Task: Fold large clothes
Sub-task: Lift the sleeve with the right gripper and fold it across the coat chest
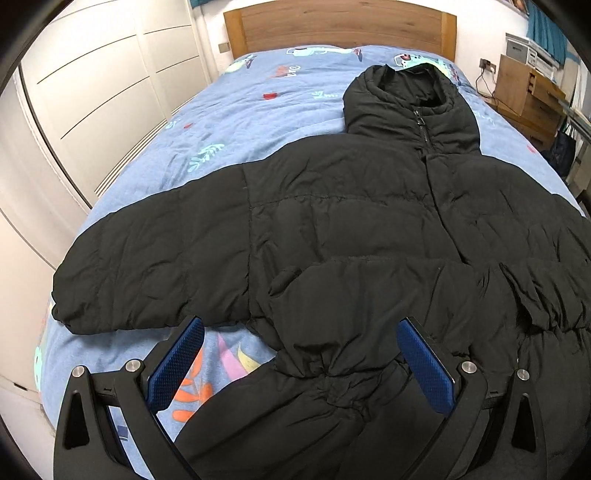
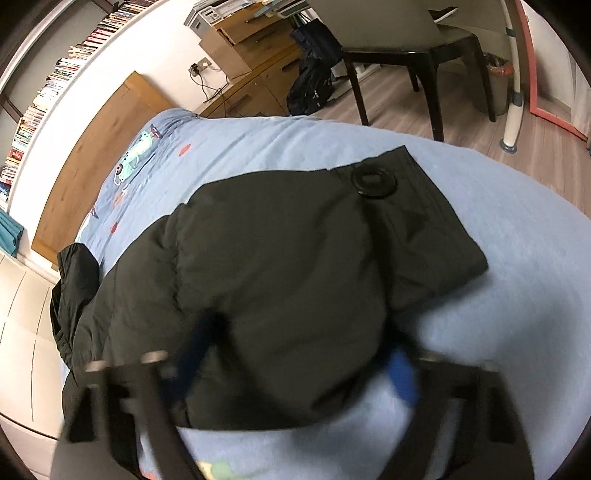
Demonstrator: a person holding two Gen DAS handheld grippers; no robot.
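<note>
A black puffer jacket (image 1: 332, 221) lies front up on the bed, hood toward the headboard, left sleeve stretched toward the bed's left edge. My left gripper (image 1: 299, 332) is open, its blue pads (image 1: 177, 365) on either side of the jacket's gathered hem, not closed on it. In the right wrist view the jacket's right sleeve (image 2: 295, 277) lies spread on the cover, its cuff with a round black ring (image 2: 375, 182) toward the bed's edge. My right gripper (image 2: 299, 343) is blurred and open, straddling the sleeve.
The bed has a blue patterned cover (image 1: 258, 110) and a wooden headboard (image 1: 340, 26). White wardrobe doors (image 1: 99, 85) stand left. A wooden dresser (image 2: 251, 55), a black bag (image 2: 314, 85) and a dark chair (image 2: 417, 48) stand on the wood floor at the right.
</note>
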